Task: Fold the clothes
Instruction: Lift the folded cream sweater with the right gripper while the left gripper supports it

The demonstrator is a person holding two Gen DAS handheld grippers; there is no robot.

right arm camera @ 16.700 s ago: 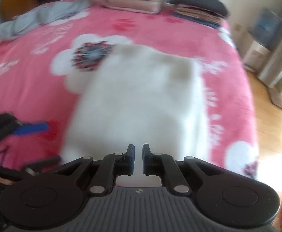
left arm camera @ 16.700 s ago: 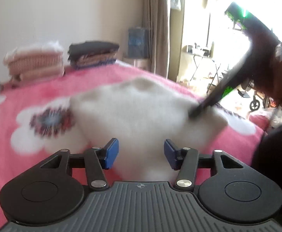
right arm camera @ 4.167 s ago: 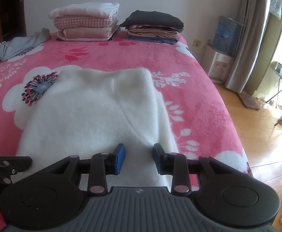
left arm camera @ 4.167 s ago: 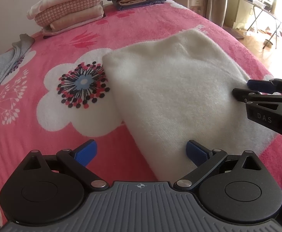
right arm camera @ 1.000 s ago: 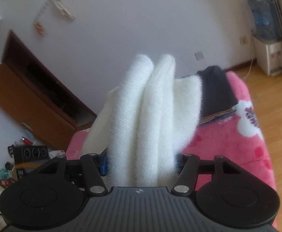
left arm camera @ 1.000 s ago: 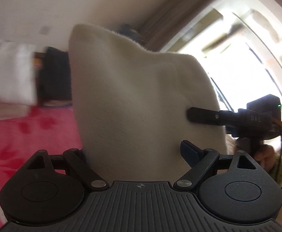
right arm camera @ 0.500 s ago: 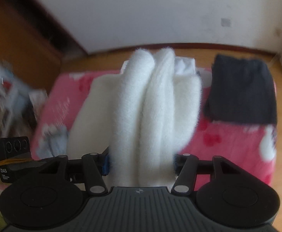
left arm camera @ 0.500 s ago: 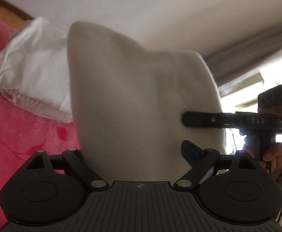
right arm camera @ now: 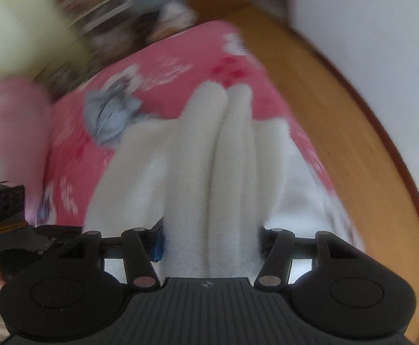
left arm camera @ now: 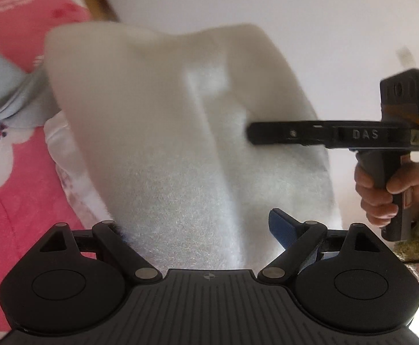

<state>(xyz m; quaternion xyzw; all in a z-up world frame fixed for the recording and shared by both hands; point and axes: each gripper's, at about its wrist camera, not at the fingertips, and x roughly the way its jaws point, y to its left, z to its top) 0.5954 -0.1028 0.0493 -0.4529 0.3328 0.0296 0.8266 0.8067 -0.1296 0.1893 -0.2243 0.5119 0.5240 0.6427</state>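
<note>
Holding item 1, a folded white fleece garment (right arm camera: pixel 209 178), bunched in 2 thick rolls: right gripper (right arm camera: pixel 209 244), clamped on its near edge, long axis running straight ahead and downward toward the bed (right arm camera: pixel 180 66). Left gripper (left arm camera: pixel 198 227): jaws spread wide around the same garment (left arm camera: pixel 180 143); whether the pads press it cannot be told. Beyond: a grey garment (right arm camera: pixel 108 115) lying on the pink floral bedspread. Judged next: lowering the bundle forward onto the bed.

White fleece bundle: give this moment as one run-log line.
held: folded white fleece garment | right gripper: shut on it | left gripper: shut on it | below: pink floral bedspread | placed: not yet
</note>
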